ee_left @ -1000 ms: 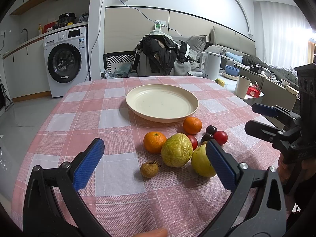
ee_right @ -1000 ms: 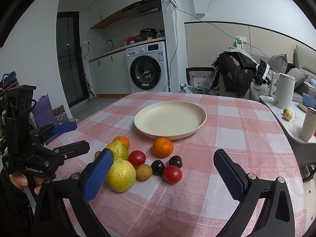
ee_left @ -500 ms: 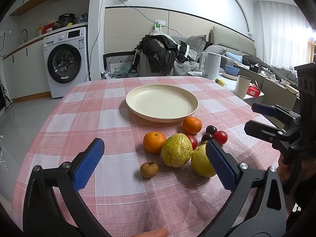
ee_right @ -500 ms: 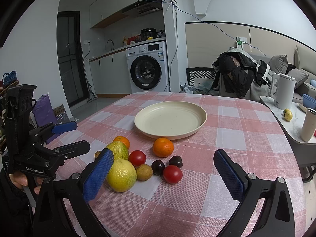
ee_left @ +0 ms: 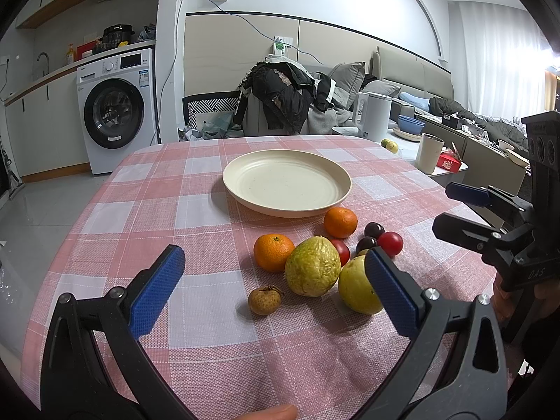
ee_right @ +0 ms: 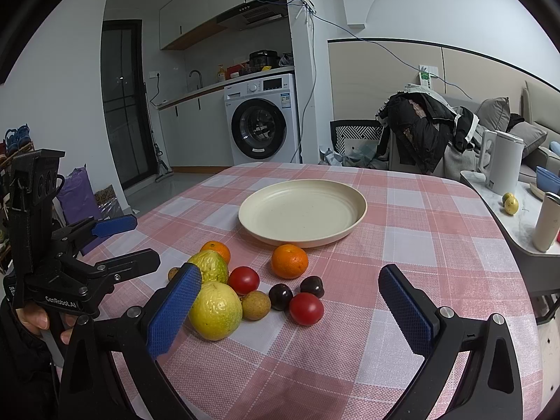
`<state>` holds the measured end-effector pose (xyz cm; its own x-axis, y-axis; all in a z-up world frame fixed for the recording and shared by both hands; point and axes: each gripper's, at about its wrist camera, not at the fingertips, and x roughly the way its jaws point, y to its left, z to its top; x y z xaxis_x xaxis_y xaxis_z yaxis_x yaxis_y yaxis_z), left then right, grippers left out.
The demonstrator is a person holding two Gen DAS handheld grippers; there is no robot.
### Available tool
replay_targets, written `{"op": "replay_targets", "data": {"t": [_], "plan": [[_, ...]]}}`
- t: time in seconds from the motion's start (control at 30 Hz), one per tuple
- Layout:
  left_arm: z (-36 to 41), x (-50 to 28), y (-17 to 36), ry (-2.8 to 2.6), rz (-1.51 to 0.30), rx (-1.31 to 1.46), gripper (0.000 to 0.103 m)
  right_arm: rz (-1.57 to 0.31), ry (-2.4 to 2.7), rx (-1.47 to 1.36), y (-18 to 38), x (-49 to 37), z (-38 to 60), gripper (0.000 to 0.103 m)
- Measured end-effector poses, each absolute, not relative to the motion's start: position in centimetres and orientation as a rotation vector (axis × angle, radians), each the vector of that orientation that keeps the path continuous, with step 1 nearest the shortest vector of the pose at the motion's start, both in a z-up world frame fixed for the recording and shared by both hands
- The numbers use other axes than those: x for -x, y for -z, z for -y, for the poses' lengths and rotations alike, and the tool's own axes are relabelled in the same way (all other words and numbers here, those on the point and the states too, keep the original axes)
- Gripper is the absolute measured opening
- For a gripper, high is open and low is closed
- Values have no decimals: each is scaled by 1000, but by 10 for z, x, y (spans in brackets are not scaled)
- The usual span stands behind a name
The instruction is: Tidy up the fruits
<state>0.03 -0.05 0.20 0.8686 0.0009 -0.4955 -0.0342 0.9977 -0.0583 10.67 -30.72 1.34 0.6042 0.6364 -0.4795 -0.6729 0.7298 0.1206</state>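
A cream plate [ee_left: 287, 182] [ee_right: 302, 210] lies empty on the pink checked tablecloth. In front of it is a cluster of fruit: two oranges [ee_left: 273, 252] [ee_right: 289, 260], a green-yellow fruit [ee_left: 312, 266] [ee_right: 209, 266], a yellow fruit [ee_left: 357, 290] [ee_right: 215, 309], red tomatoes [ee_left: 390, 243] [ee_right: 306, 308], dark plums [ee_right: 280, 296] and a small brown fruit [ee_left: 265, 300] [ee_right: 256, 305]. My left gripper [ee_left: 276, 287] stands open just short of the cluster, nothing between its blue pads. My right gripper [ee_right: 290, 309] is open too, on the other side of the fruit, and empty.
A side counter [ee_right: 525, 217] at the table's right holds a white kettle [ee_right: 504, 166], a cup [ee_right: 547, 222] and two small fruits. A chair heaped with clothes [ee_left: 280, 101] stands behind the table. A washing machine [ee_left: 117, 112] is at the back left.
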Motion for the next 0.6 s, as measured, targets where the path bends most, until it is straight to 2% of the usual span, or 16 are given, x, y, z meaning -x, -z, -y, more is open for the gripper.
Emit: {"op": "replay_targets", "data": {"t": [0.6], "plan": [[1,0,-2,-19,-517,65,102,-531,-761,69,-13,-107,307,103]]}}
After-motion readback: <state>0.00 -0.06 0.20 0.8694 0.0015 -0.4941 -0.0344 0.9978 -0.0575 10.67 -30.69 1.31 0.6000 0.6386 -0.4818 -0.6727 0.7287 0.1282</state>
